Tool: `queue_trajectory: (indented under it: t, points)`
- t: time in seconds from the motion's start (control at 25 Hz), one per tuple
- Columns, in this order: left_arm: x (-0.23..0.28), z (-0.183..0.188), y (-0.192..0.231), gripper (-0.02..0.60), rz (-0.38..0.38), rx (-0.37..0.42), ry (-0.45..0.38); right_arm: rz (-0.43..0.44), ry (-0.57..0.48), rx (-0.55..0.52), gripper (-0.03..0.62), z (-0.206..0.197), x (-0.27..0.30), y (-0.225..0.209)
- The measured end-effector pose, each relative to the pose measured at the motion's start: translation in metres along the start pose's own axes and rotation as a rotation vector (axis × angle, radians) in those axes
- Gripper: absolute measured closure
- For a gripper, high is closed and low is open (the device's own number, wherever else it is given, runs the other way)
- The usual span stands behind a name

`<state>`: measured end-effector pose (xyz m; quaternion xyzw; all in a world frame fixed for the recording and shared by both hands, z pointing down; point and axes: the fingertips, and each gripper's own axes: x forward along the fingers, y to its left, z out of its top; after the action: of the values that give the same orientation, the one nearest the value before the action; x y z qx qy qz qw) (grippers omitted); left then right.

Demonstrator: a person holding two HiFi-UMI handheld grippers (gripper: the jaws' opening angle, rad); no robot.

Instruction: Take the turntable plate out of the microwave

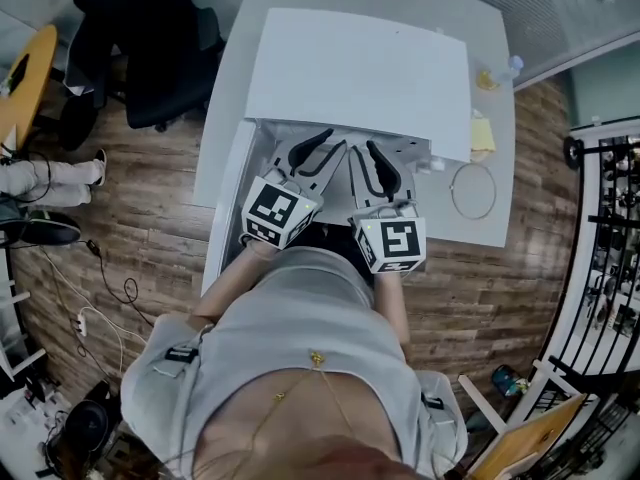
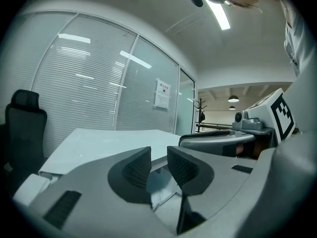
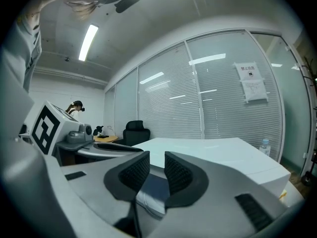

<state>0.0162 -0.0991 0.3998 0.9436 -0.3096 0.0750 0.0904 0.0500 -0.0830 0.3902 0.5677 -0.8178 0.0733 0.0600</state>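
Observation:
A white microwave (image 1: 360, 78) stands on a pale table (image 1: 232, 98), its door (image 1: 225, 193) swung out to the left. Both grippers point into its open front from close by. My left gripper (image 1: 336, 140) (image 2: 158, 157) has its pads a narrow gap apart, and only the microwave's front edge shows through the gap. The pads of my right gripper (image 1: 362, 150) (image 3: 157, 163) stand equally close, nothing plainly clamped between them. A clear round thing (image 1: 472, 190), only its rim showing, lies on the table right of the microwave. I cannot tell whether it is the plate or a ring.
A black office chair (image 1: 150, 48) stands left of the table. Yellow items (image 1: 482, 133) and a small bottle (image 1: 510, 66) sit at the table's right edge. Cables (image 1: 110, 288) lie on the wooden floor, and a black rack (image 1: 610, 218) is at the far right.

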Motion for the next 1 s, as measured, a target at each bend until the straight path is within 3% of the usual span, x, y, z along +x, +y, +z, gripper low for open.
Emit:
queue_trajectory:
  t: [0.52,1.0]
  points:
    - [0.011,-0.040,0.012,0.479,0.026,-0.046,0.084,0.025,0.126,0.041,0.497,-0.045,0.021,-0.012]
    - [0.022,-0.112,0.033,0.479,0.095,-0.167,0.216,0.006,0.295,0.150,0.496,-0.120,0.041,-0.028]
